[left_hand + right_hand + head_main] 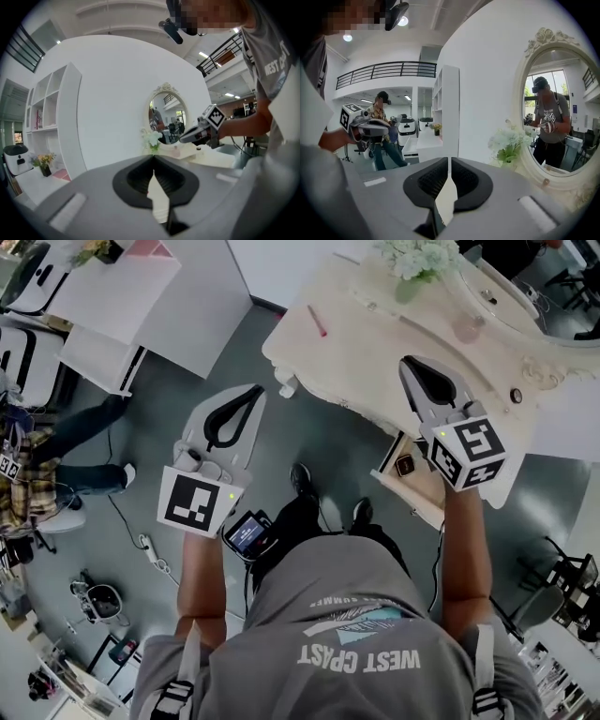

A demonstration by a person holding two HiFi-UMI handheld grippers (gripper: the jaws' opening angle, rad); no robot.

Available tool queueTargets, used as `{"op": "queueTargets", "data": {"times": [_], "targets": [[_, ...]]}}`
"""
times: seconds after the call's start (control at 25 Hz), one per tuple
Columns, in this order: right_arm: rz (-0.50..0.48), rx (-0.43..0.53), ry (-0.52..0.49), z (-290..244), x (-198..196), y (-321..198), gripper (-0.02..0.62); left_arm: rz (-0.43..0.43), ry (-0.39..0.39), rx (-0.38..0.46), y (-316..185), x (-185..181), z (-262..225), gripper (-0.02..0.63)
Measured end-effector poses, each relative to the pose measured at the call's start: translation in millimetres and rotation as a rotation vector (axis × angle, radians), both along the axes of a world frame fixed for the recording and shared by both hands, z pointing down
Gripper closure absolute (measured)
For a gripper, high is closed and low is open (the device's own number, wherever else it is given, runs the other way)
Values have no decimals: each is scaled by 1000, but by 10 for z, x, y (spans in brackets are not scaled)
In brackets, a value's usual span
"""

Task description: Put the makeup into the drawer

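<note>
A thin pink makeup stick (319,321) lies on the cream vanity table (366,362), near its left end. Below the table's front edge a drawer (424,486) stands pulled out, with a small dark square item (405,465) in it. My right gripper (406,362) (449,159) hovers over the tabletop above the drawer, its jaws parted by a narrow slit and empty. Over the grey floor, left of the table, is my left gripper (255,390) (153,157), shut with nothing held. Each gripper shows in the other's view: right gripper (187,137), left gripper (386,127).
White flowers in a vase (412,263), a pinkish glass (466,329) and a small dark round piece (515,396) stand on the table by the oval mirror (553,117). White cabinets (141,306) are at upper left. A seated person (56,474) and cables occupy the floor at left.
</note>
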State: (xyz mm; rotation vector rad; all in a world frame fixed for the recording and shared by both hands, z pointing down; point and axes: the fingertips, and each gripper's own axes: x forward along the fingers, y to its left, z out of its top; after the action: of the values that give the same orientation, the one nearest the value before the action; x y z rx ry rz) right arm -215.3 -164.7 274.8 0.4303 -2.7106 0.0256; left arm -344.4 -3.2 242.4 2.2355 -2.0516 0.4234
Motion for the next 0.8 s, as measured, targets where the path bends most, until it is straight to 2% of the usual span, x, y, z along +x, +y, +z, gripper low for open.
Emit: {"op": "queueTargets", "data": {"times": [0.4,0.8], "targets": [[-40,-50,68,707,-669,-266,543,-40,31,-63,92,-432,413,604],[-95,-68,144,1364,-1113,-408,523,-75,47,-111,122,-712,837,604]]}}
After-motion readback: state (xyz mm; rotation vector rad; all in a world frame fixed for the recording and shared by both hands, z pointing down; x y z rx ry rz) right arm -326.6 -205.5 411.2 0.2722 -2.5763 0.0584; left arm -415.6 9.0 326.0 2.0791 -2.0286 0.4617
